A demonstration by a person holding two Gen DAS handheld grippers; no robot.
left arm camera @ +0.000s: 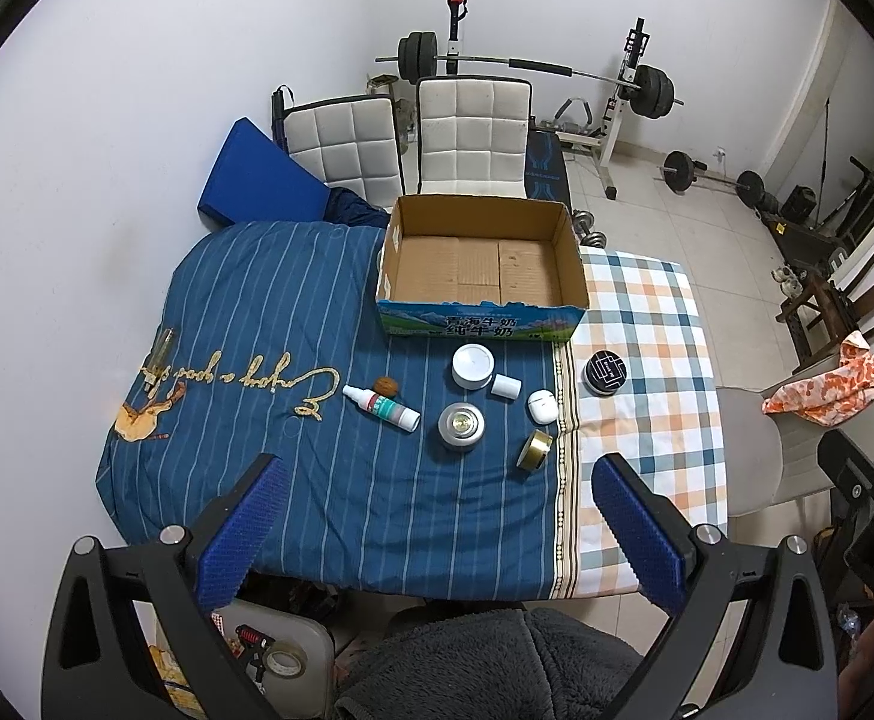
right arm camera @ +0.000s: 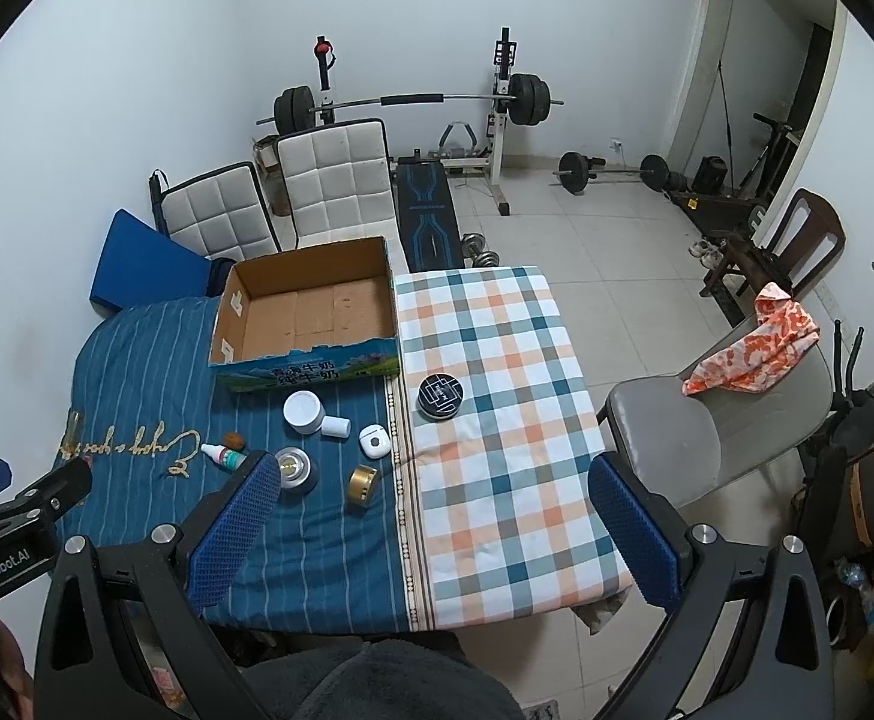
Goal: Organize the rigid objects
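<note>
Ahead of both claws, on the blue striped half of the table cloth (left arm camera: 269, 324), I see the small things scattered in front of the cardboard box (left arm camera: 481, 267), which sits empty at the far edge. My left claw (left arm camera: 437, 531) hangs spread wide with nothing between its fingers, and my right claw (right arm camera: 434, 531) is likewise wide and empty. Nearest my left are the silver tin (left arm camera: 462, 425) and the gold ring (left arm camera: 534, 450), straight ahead and slightly right. The spray bottle (left arm camera: 381, 409) lies on its side, long axis running left to right, slanting nearer at its right end. The black tin (right arm camera: 439, 397) sits alone on the checked cloth, ahead of my right claw, so I judge that arm takes it.
</note>
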